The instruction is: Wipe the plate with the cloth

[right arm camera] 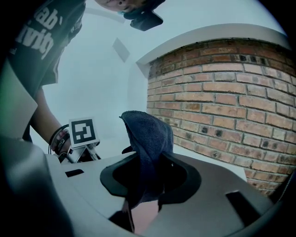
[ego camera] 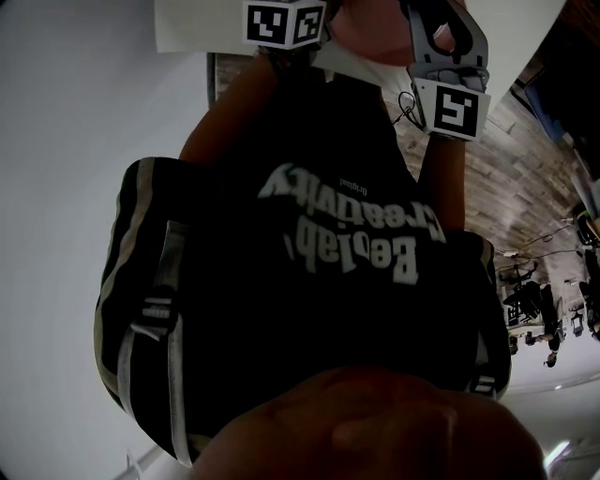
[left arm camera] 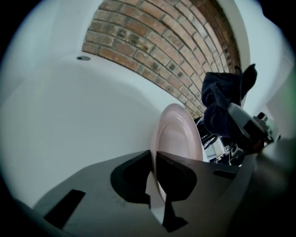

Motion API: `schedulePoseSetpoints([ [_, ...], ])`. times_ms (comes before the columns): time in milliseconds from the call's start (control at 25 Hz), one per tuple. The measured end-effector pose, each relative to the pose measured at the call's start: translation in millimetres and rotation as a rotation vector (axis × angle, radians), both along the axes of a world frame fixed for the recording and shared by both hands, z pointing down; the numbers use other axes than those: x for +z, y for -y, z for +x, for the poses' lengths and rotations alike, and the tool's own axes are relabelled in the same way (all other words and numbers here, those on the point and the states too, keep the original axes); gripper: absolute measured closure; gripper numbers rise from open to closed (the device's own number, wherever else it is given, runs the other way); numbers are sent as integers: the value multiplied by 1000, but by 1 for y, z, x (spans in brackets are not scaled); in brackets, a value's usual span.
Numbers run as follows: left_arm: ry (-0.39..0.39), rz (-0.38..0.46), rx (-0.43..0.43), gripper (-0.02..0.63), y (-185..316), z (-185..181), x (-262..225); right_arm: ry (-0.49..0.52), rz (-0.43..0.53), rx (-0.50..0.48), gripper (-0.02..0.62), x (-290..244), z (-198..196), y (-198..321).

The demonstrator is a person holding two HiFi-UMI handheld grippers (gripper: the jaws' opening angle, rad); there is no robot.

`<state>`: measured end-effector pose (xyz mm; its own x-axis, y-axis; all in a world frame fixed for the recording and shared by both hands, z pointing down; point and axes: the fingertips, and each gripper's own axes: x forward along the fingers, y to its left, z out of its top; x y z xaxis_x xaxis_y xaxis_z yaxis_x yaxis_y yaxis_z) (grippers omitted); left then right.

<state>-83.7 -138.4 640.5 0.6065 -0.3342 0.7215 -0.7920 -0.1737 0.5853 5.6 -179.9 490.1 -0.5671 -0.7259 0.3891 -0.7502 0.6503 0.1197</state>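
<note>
A pale pink plate (left arm camera: 178, 136) stands edge-on in the left gripper view, with my left gripper (left arm camera: 153, 159) shut on its rim. A dark blue cloth (right arm camera: 150, 136) rises from my right gripper (right arm camera: 150, 178), whose jaws are shut on it. From the left gripper view the cloth (left arm camera: 224, 104) hangs just right of the plate's face, close to it; whether they touch I cannot tell. A pinkish surface shows below the right jaws. In the head view only the two marker cubes (ego camera: 284, 21) (ego camera: 450, 108) show at the top, and both sets of jaws are hidden there.
A person's dark printed shirt (ego camera: 319, 272) fills the head view. A brick wall (right arm camera: 231, 102) stands behind the cloth, also curving overhead as the brick wall (left arm camera: 157, 46). White walls surround it. Chairs and equipment (ego camera: 544, 309) show at the far right.
</note>
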Motion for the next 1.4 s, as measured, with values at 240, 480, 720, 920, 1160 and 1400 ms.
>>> schedulePoseSetpoints([
  [240, 33, 162, 24, 594, 21, -7, -41, 3, 43, 7, 483, -25, -3, -2],
  [480, 28, 287, -11, 594, 52, 1, -88, 69, 26, 1, 494, -49, 9, 7],
  [720, -23, 453, -69, 594, 47, 4, -154, 159, 44, -21, 495, -94, 10, -13],
  [920, -41, 599, -82, 594, 69, 18, -215, 210, 82, -62, 495, -139, 16, 5],
  [1160, -32, 776, -68, 593, 67, 34, -279, 192, 167, -122, 495, -186, 8, -4],
  [1400, -56, 897, -60, 593, 61, 41, -335, 164, 235, -148, 495, -221, -2, -15],
])
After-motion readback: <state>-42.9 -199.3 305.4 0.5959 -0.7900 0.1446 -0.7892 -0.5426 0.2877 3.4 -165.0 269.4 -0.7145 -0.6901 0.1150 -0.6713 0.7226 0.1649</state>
